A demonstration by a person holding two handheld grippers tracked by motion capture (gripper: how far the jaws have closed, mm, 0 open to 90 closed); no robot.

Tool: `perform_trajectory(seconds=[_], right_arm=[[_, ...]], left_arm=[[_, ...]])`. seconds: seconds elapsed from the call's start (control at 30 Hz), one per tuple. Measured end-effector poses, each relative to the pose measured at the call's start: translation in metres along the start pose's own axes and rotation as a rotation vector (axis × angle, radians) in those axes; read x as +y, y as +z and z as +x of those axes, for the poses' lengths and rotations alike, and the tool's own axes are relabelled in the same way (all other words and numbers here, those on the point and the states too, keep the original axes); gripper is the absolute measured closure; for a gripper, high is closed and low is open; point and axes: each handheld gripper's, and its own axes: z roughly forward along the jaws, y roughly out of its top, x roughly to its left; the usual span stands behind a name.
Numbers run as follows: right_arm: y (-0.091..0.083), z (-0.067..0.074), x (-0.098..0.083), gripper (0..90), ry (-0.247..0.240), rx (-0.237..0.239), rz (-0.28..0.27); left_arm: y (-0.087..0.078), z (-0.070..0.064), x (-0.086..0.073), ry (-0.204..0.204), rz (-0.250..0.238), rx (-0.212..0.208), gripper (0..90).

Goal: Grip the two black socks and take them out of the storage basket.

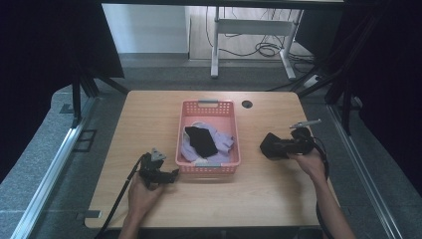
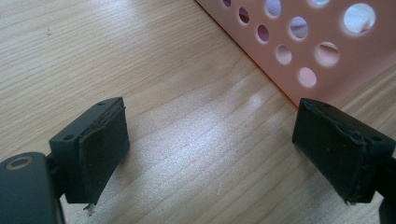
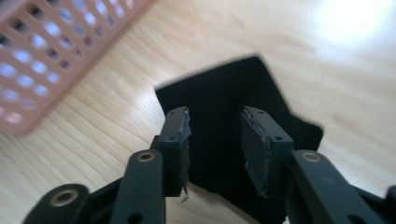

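Your wooden table (image 1: 149, 119) has wide bare grain to the left of the pink basket (image 1: 207, 106) and along the near edge. The basket sits mid-table, its far rim near the round cable port (image 1: 247, 104). Its plastic walls are perforated with round holes. Inside lie a pale lilac garment (image 1: 225, 140) and a black cloth (image 1: 201, 141) on top of it, both soft and crumpled.

Your left gripper (image 1: 169, 175) rests near the basket's near-left corner. In the left gripper view its jaws are spread wide over bare wood, nothing between them, with the basket wall just beyond the right jaw.

Your right gripper (image 1: 271, 147) is right of the basket, well apart from it. A flat dark fabric piece (image 3: 219, 98) with straight edges lies under its jaws on the wood. The jaws stand partly apart; whether they grip the fabric cannot be told.
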Motion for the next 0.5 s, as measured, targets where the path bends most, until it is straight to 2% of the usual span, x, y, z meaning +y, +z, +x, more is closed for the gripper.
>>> perform_trajectory(seconds=[0.2, 0.5], right_arm=[[-0.015, 0.01, 0.02, 56.4, -0.027, 0.016, -0.042], [-0.01, 0.035, 0.047, 54.4, -0.068, 0.066, -0.08]], left_arm=[[0.0, 0.0, 0.0, 0.0, 0.002, 0.0, 10.4], [0.0, 0.0, 0.0, 0.0, 0.001, 0.0, 10.4]])
